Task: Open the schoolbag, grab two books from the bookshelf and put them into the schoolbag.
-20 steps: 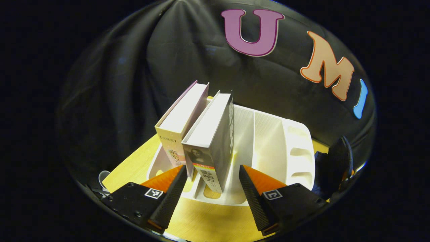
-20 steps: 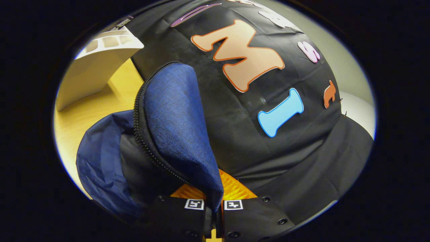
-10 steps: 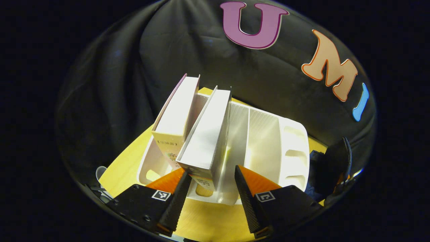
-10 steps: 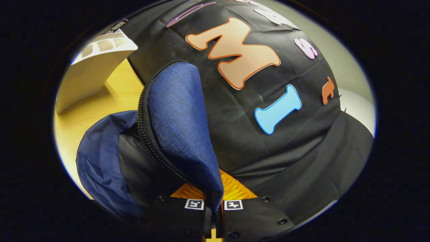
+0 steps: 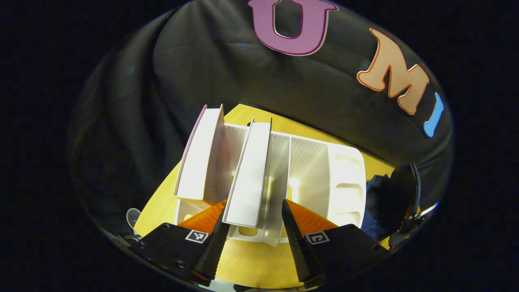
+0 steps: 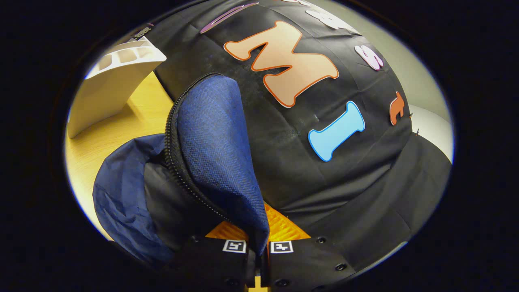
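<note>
Fingers of the left gripper (image 5: 253, 243) are spread wide, straddling the lower edge of the nearer book (image 5: 249, 174) at bottom centre of the left gripper view; no contact visible yet. Right gripper (image 6: 257, 259) fingers are clenched on the schoolbag flap (image 6: 215, 150), holding it up at centre of the right gripper view; zipper teeth run down the flap's left edge, mouth of the schoolbag (image 6: 121, 190) gapes lower left.

Step, by my read: bag is open, first book grab in progress. Next move calls for centring the book between the fingers, closing on both covers, then lifting straight up out of its slot.

Materials:
- Bookshelf (image 5: 344, 182): white moulded plastic, ribbed dividers, rounded corners, cut-out end wall. Sits on the yellow wood-grain bench (image 5: 247, 267).
- Second book (image 5: 202, 158) left of the first, both upright, leaning slightly left, pale page edges toward the camera.
- Bag: dark blue woven fabric, soft, slumps without support.
</note>
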Available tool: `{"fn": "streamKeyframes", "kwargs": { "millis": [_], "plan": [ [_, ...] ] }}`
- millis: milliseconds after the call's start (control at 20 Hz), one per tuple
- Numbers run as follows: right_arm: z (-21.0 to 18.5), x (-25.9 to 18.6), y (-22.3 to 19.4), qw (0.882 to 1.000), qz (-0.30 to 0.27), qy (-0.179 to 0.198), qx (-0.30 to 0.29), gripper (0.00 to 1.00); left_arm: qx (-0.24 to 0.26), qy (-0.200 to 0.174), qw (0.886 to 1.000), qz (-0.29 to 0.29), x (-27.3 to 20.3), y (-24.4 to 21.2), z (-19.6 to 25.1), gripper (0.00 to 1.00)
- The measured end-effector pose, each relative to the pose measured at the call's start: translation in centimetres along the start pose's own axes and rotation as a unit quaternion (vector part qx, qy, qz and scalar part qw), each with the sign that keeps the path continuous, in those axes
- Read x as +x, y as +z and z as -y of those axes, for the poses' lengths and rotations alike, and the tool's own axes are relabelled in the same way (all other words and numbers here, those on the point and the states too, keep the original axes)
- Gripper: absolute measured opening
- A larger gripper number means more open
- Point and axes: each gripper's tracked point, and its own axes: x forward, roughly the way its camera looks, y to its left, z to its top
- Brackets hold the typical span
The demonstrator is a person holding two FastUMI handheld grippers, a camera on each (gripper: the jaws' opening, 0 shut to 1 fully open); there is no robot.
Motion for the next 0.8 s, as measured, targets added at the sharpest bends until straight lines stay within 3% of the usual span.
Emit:
{"fn": "streamKeyframes", "kwargs": {
  "millis": [100, 150, 200, 300, 500, 550, 600, 650, 800],
  "plan": [
    [-0.1, -0.1, -0.2, 1.000, 0.001, 0.002, 0.001, 0.08, 0.012, -0.007, 1.000, -0.020, 0.1, 0.1, 0.4, 0.71],
    [-0.1, -0.1, -0.1, 1.000, 0.002, 0.003, 0.001, 0.08, 0.020, -0.013, 0.999, -0.033, 0.2, -0.1, 0.6, 0.76],
    [-0.1, -0.1, -0.2, 1.000, 0.003, 0.005, 0.001, 0.07, 0.031, -0.018, 0.998, -0.048, 0.4, -0.1, 0.6, 0.71],
    [-0.1, -0.1, -0.3, 1.000, 0.004, 0.007, 0.001, 0.08, 0.053, -0.023, 0.995, -0.080, 0.7, -0.2, 0.4, 0.75],
    [-0.2, -0.1, -0.3, 1.000, 0.006, 0.011, 0.002, 0.07, 0.063, -0.033, 0.988, -0.135, 0.3, -0.3, 0.3, 0.65],
    [-0.2, -0.1, -0.2, 1.000, 0.006, 0.012, 0.002, 0.07, 0.057, -0.034, 0.986, -0.152, 0.2, -0.5, 0.3, 0.68],
    [-0.2, -0.1, -0.4, 1.000, 0.007, 0.013, 0.000, 0.08, 0.052, -0.036, 0.983, -0.173, 0.0, -0.7, 0.3, 0.63],
    [-0.4, -0.1, -0.4, 1.000, 0.007, 0.014, -0.002, 0.07, 0.050, -0.040, 0.980, -0.190, -0.4, -0.6, 0.4, 0.65],
    [-0.6, -0.1, -0.4, 1.000, 0.008, 0.017, -0.006, 0.07, 0.038, -0.041, 0.972, -0.229, -0.4, -0.5, 0.4, 0.54]
  ]
}}
